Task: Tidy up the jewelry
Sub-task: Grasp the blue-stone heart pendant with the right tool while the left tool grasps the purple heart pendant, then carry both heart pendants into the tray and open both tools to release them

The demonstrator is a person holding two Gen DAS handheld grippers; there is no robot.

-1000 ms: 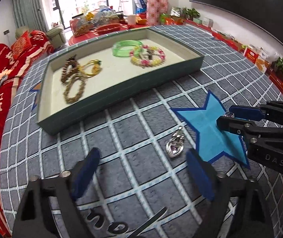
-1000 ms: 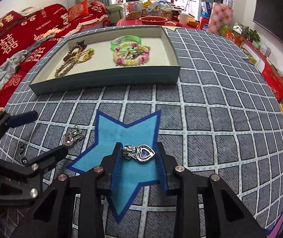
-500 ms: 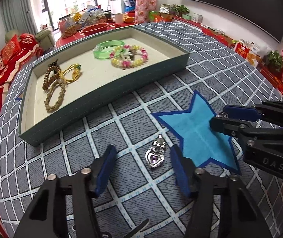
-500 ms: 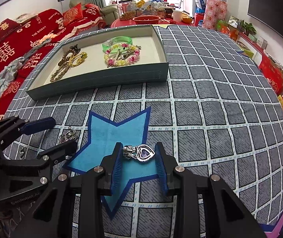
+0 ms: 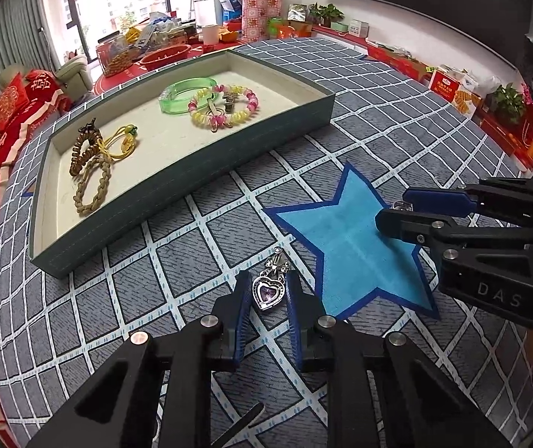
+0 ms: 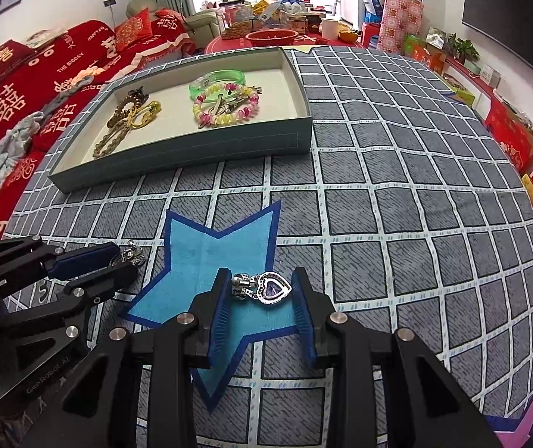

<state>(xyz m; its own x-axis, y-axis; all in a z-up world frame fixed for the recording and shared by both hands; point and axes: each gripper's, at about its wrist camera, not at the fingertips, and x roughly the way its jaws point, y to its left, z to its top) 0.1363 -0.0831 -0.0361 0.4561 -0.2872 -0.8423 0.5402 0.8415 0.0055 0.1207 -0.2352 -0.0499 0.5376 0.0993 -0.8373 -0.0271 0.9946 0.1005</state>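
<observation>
A silver heart pendant with a purple stone lies on the checked cloth, between the blue pads of my left gripper. Its jaws are closing and the pads touch the heart's sides. My right gripper is shut on a second purple heart pendant, held sideways over a blue star on the cloth. The left wrist view shows the right gripper at the star's right tip. The teal tray behind holds a green bangle, a pink and yellow bead bracelet, and brown and yellow cords.
The tray stands at the far left of the checked table. A red sofa runs along the left, and boxes and plants line the right wall. A cluttered red table stands beyond the tray.
My left gripper's jaws came together from wide apart onto the heart pendant on the cloth. The right gripper stayed in place with its pendant.
</observation>
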